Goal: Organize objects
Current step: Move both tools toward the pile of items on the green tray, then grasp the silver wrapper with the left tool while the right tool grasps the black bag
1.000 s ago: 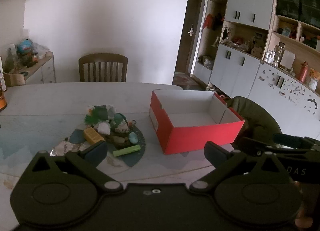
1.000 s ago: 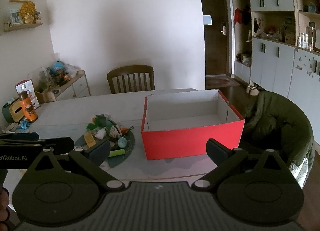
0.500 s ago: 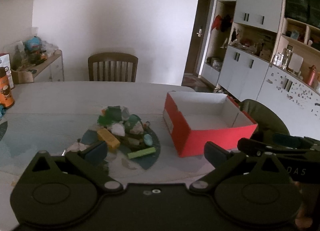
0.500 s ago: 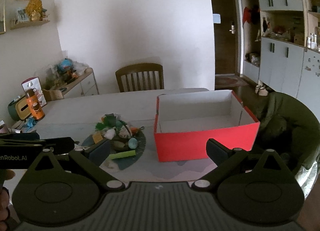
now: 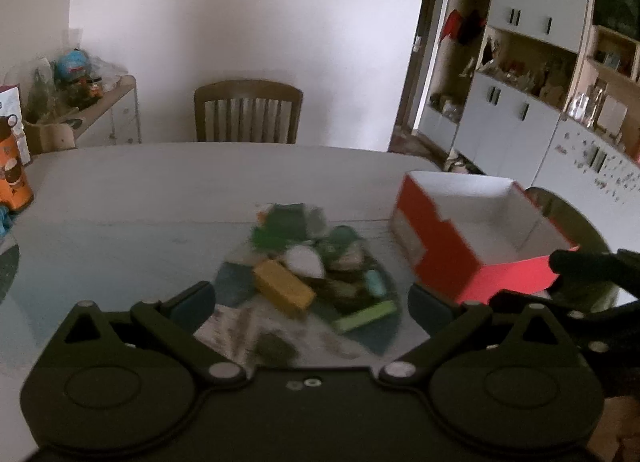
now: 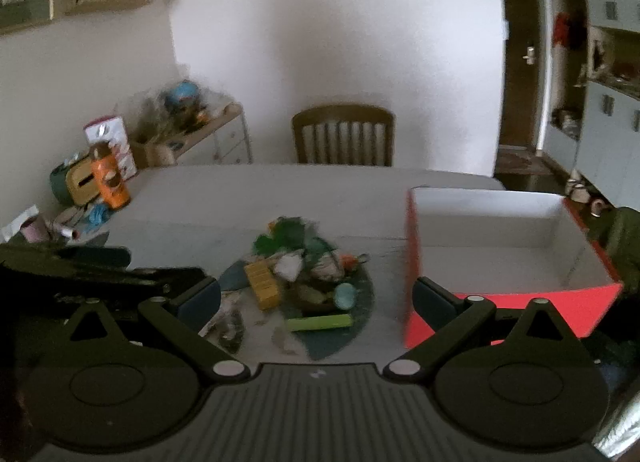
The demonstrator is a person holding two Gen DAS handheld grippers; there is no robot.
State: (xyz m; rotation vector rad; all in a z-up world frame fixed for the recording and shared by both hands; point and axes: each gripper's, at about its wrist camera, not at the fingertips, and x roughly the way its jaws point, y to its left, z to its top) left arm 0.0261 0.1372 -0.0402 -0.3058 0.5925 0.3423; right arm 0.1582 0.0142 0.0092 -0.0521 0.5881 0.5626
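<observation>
Dining table (image 6: 192, 197) w/ clutter pile (image 6: 304, 274) left of empty red box (image 6: 508, 302), both grippers (image 5: 311, 298) (image 6: 316, 298) wide open, nothing held: approach stage, next needs picking one item.

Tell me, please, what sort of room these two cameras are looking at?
Most likely the dining area of a lived-in home: a large dining table with a wooden chair pushed up to its far side, white built-in cupboards with cluttered open shelves, and a dark entrance door beyond.
</observation>
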